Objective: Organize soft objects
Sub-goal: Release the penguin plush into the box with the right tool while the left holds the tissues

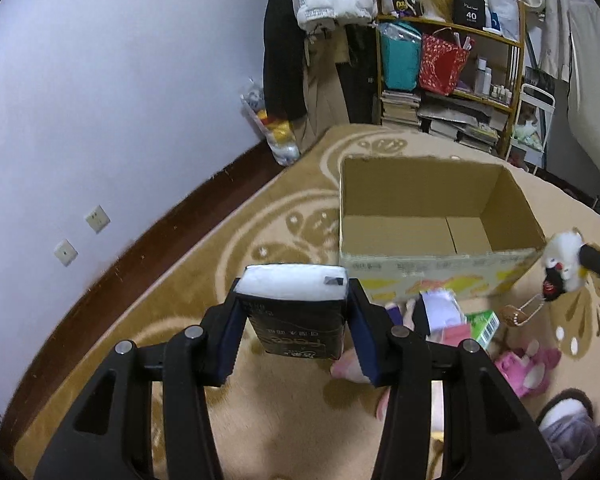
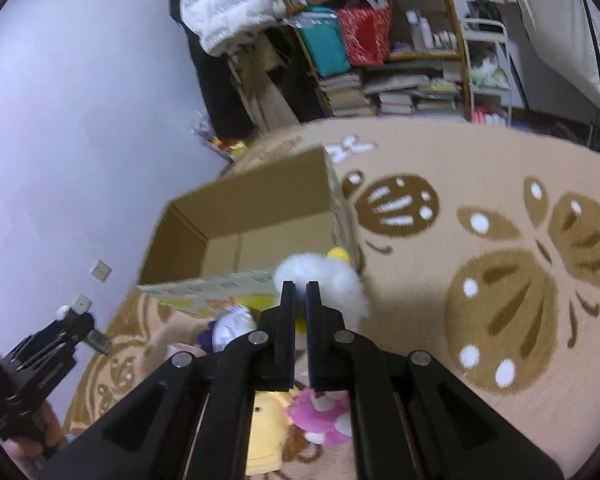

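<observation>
A: Carpet (image 1: 220,400) underfoot. Left gripper (image 1: 292,292) clamps a tissue pack (image 1: 296,312), long axis pointing ahead. Right gripper (image 2: 300,292) pinches a white plush toy (image 2: 332,276), both short of the cardboard box (image 1: 420,268).

B: Risk: the soft pack deforms and slips out before reaching the rim.

Black tissue pack (image 1: 296,312) and white plush (image 2: 324,280) held near empty box (image 1: 432,216).

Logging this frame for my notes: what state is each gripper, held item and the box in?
Left gripper: shut on tissue pack.
Tissue pack: held off the rug.
Right gripper: shut on white plush toy.
White plush toy: held beside box.
Cardboard box: open, nothing inside.
</observation>
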A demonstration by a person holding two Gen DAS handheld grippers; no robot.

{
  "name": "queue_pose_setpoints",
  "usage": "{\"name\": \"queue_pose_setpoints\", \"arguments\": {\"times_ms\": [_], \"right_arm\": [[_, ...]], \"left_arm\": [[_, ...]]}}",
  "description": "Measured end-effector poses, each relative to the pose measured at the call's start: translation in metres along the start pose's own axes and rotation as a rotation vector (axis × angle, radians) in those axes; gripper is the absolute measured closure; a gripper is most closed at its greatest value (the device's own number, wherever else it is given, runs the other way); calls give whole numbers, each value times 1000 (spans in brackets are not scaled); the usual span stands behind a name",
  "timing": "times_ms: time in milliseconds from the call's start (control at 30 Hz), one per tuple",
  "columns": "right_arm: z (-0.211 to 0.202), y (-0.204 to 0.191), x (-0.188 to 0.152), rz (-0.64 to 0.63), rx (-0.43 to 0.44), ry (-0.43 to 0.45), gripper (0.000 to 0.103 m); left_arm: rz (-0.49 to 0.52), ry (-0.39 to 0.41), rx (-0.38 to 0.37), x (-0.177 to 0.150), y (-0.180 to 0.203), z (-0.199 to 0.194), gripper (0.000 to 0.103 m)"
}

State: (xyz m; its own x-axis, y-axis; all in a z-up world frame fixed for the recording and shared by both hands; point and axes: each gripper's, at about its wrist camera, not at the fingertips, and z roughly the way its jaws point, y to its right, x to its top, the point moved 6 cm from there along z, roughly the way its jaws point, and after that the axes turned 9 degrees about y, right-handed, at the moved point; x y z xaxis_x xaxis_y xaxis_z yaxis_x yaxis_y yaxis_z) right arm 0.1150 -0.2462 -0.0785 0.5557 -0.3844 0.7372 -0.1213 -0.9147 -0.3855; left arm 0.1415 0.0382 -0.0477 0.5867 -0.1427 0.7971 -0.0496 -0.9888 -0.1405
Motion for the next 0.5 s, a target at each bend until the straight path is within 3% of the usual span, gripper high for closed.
{"name": "queue_pose_setpoints", "arguments": {"times_ms": [233, 500], "right_arm": [[-19, -32, 35, -75, 73, 71, 98], [-13, -50, 63, -117, 95, 79, 98]], "left_arm": [[-7, 28, -53, 26, 3, 8, 56], [56, 101, -18, 56, 10, 14, 56]]}}
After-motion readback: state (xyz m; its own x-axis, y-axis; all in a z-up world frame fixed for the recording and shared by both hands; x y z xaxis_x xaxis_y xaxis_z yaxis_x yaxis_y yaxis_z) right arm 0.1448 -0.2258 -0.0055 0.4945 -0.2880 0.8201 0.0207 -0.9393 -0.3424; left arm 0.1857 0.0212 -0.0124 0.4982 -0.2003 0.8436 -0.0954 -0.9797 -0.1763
